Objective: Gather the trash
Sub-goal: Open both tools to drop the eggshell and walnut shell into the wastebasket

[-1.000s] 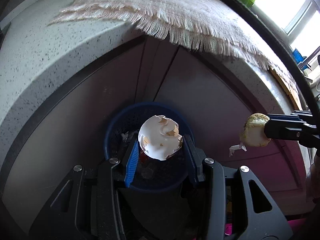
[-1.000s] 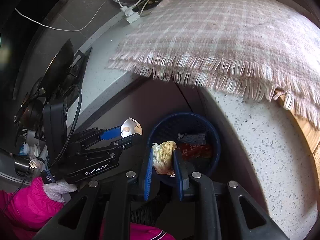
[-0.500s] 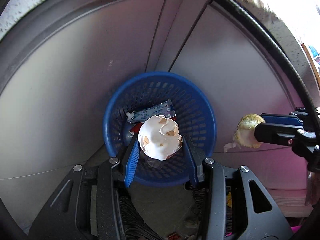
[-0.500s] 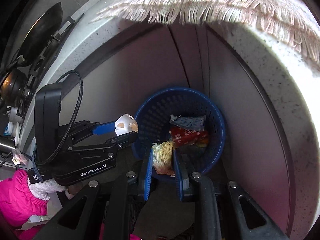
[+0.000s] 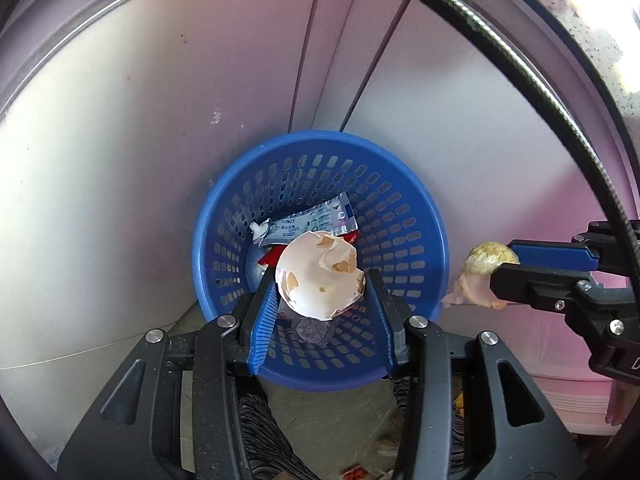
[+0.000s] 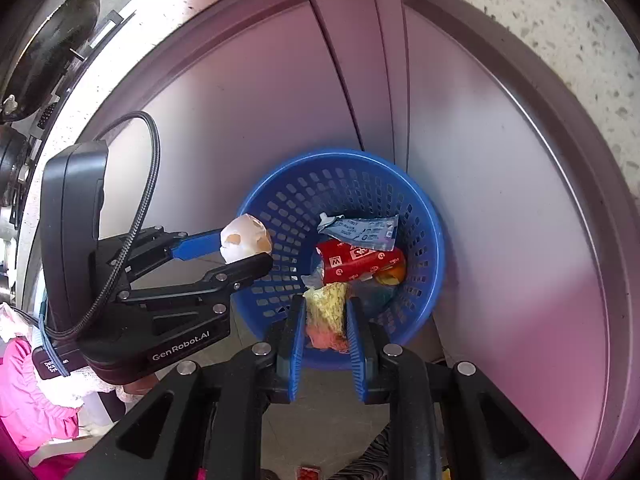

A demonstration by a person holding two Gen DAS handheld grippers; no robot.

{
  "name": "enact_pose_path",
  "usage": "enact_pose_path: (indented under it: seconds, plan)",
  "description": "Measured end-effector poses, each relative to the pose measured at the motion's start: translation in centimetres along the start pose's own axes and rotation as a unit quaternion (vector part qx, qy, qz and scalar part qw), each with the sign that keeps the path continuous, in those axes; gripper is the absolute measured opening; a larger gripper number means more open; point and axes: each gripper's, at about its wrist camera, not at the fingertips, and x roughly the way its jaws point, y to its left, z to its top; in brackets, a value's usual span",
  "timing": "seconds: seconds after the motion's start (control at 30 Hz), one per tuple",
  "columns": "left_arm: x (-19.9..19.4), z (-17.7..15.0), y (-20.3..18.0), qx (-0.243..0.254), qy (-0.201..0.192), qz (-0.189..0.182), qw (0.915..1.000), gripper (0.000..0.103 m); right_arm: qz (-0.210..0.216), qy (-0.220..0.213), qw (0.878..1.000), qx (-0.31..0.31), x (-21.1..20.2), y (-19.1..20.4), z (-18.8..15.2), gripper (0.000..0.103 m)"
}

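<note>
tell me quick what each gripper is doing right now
Left gripper: shut on the eggshell, over the basket.
Right gripper: shut on the yellow scrap, at the basket's near rim.

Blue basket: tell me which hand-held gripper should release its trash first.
Left. The left hand-held gripper holds the eggshell above the blue basket opening. The right hand-held gripper holds its yellowish scrap at the near rim, and in the left view it appears beside the basket.
</note>
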Motion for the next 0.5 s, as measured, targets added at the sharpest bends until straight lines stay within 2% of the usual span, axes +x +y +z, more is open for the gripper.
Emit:
enact_pose_path:
  seconds: [0.1, 0.2, 0.5]
  plan:
    - [0.0, 0.15, 0.09, -0.003, -0.001, -0.001, 1.0, 0.043, 0.0, -0.002, 1.0, -0.001, 0.03, -0.14, 0.03, 0.022]
    - [0.04, 0.32, 0.02, -0.006, -0.003, 0.003, 1.0, 0.043, -0.007, -0.004, 1.0, -0.007, 0.02, 0.05, 0.24, 0.03]
    - [0.09, 0.57, -0.05, -0.004, 0.0, 0.017, 0.9998, 0.044, -0.012, -0.001, 1.0, -0.013, -0.29, 0.06, 0.73, 0.033]
